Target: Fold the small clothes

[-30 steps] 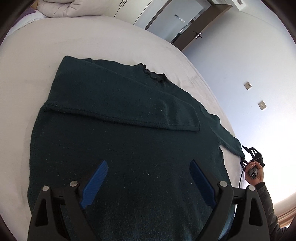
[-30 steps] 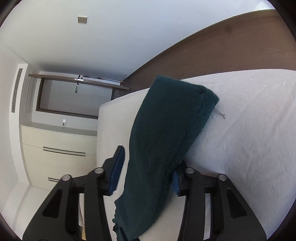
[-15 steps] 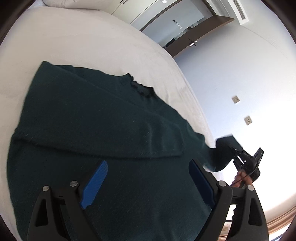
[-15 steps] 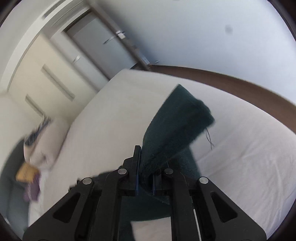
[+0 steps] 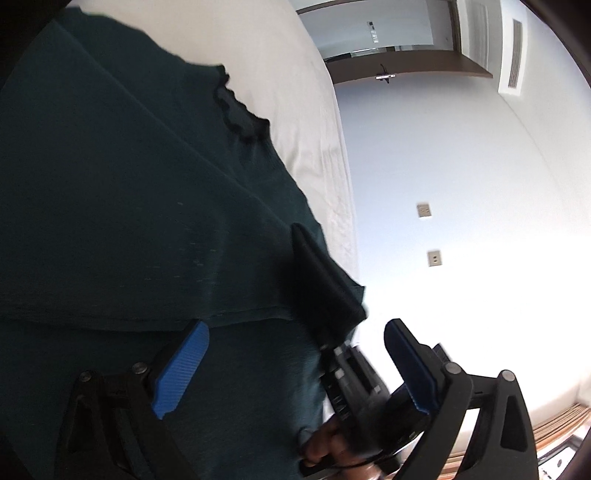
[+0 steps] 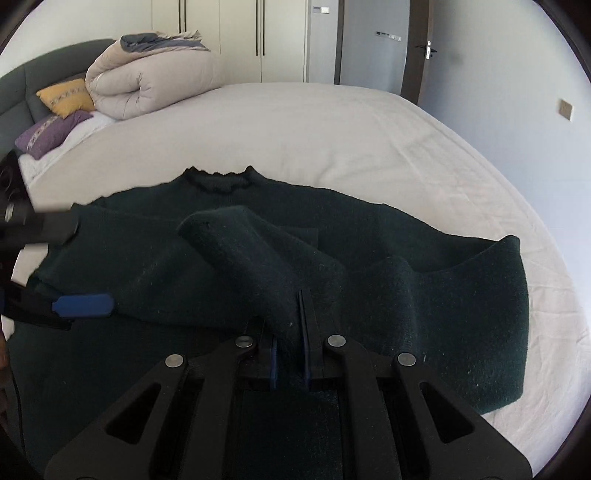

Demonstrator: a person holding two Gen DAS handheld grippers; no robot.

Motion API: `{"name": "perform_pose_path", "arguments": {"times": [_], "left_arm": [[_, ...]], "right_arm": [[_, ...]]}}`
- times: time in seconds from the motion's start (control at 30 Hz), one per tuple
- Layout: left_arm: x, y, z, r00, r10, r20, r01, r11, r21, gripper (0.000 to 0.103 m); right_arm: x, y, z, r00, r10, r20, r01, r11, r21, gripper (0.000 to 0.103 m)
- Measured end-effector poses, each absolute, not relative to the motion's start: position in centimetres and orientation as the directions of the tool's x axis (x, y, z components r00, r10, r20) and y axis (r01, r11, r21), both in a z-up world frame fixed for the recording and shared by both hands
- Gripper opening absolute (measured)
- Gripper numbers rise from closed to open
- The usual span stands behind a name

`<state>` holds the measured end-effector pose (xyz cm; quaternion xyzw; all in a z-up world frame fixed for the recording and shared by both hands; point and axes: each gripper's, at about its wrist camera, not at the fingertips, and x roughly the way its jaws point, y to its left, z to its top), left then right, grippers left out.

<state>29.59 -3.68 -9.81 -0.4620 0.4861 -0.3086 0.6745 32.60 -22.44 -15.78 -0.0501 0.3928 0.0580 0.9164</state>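
A dark green sweater (image 6: pixel 424 266) lies flat on the white bed (image 6: pixel 332 129), its frilled collar (image 6: pixel 218 182) at the far side. My right gripper (image 6: pixel 291 339) is shut on the sweater's right sleeve (image 6: pixel 251 251) and holds it folded over the body. The left wrist view shows the same sleeve (image 5: pixel 321 280) pinched in the right gripper (image 5: pixel 347 373), with a hand below it. My left gripper (image 5: pixel 295 328) hovers over the sweater (image 5: pixel 129 203); its jaws are opening and the blue pads (image 5: pixel 181 369) press on nothing. It also shows at the left edge (image 6: pixel 92 264) of the right wrist view.
A rolled duvet (image 6: pixel 147 74) with yellow (image 6: pixel 66 98) and purple (image 6: pixel 51 131) pillows lies at the bed's head. Wardrobe doors (image 6: pixel 258 33) and a room door (image 6: pixel 421 48) stand behind. The bed's edge (image 5: pixel 343 206) runs close to a wall with sockets (image 5: pixel 434 257).
My right gripper has shut on the sleeve, rolled over and swung it from the bed's edge across the sweater's body. The left gripper slid toward the sweater's right side and tilted.
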Motion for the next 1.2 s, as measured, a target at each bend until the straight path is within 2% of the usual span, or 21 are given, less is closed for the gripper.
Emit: {"name": "perform_pose_path", "arguments": {"times": [0.13,0.23,0.3,0.33,0.37,0.4,0.43,0.47,0.5,0.57,0.7,0.77,0.9,0.93,1.07,1.2], "left_arm": [[30.8,-6.5,-9.6,0.276,-0.884,-0.378,-0.011,0.390,-0.921,0.103],[31.8,-8.1,-10.0,0.245,-0.879,-0.408,-0.019,0.417,-0.909,0.100],[32.5,-8.9,-10.2,0.232,-0.876,-0.424,-0.021,0.431,-0.902,0.089],[32.7,-9.4,-10.3,0.220,-0.874,-0.434,-0.019,0.441,-0.897,0.076],[32.9,-10.1,-10.5,0.196,-0.872,-0.449,-0.017,0.455,-0.890,0.063],[33.1,-10.8,-10.7,0.176,-0.870,-0.461,-0.015,0.466,-0.885,0.056],[33.2,-11.5,-11.2,0.155,-0.866,-0.475,-0.013,0.480,-0.877,0.044],[33.2,-12.1,-11.5,0.138,-0.862,-0.487,-0.005,0.491,-0.871,0.032],[33.0,-12.6,-11.7,0.127,-0.857,-0.500,0.000,0.504,-0.864,0.026],[32.7,-12.6,-11.9,0.138,-0.852,-0.505,-0.007,0.509,-0.861,0.007],[32.5,-11.8,-10.6,0.176,-0.832,-0.526,0.039,0.540,-0.841,0.007],[32.4,-11.2,-9.2,0.212,-0.821,-0.530,0.071,0.554,-0.829,0.007],[31.9,-9.2,-5.8,0.284,-0.797,-0.533,0.133,0.583,-0.802,0.007],[31.8,-8.5,-5.0,0.304,-0.789,-0.534,0.146,0.592,-0.792,0.007],[31.6,-5.4,-3.3,0.366,-0.751,-0.550,0.166,0.634,-0.755,0.007],[31.3,-1.1,-4.4,0.411,-0.714,-0.567,0.110,0.656,-0.747,0.007]], "right_arm": [[27.1,-23.1,-15.9,0.667,0.086,-0.740,-0.187,0.981,-0.054,0.009],[29.1,-25.0,-13.7,0.640,0.104,-0.761,-0.189,0.982,-0.025,0.012],[29.0,-25.5,-14.0,0.618,0.137,-0.774,-0.186,0.982,0.025,0.018],[28.7,-25.7,-14.2,0.614,0.154,-0.774,-0.190,0.981,0.045,0.025],[28.2,-25.9,-14.3,0.612,0.172,-0.772,-0.196,0.979,0.063,0.043],[27.9,-26.1,-14.4,0.614,0.175,-0.770,-0.193,0.979,0.069,0.057],[27.5,-26.4,-14.4,0.623,0.176,-0.762,-0.180,0.980,0.079,0.075],[27.0,-27.0,-14.5,0.632,0.184,-0.753,-0.166,0.981,0.101,0.076],[26.8,-27.4,-14.7,0.627,0.195,-0.755,-0.154,0.980,0.125,0.076],[26.2,-29.0,-14.9,0.615,0.227,-0.755,-0.113,0.973,0.201,0.076],[24.0,-32.8,-14.9,0.626,0.308,-0.717,-0.056,0.934,0.352,0.076],[23.6,-35.3,-15.2,0.629,0.383,-0.677,-0.009,0.874,0.487,0.076],[24.1,-41.6,-17.2,0.672,0.540,-0.508,0.141,0.579,0.803,0.076],[24.2,-43.1,-18.1,0.697,0.566,-0.441,0.168,0.469,0.867,0.076],[24.8,-45.6,-19.5,0.759,0.563,-0.327,0.198,0.278,0.940,0.076],[25.5,-46.1,-20.2,0.772,0.545,-0.326,0.218,0.255,0.942,0.076]]}}
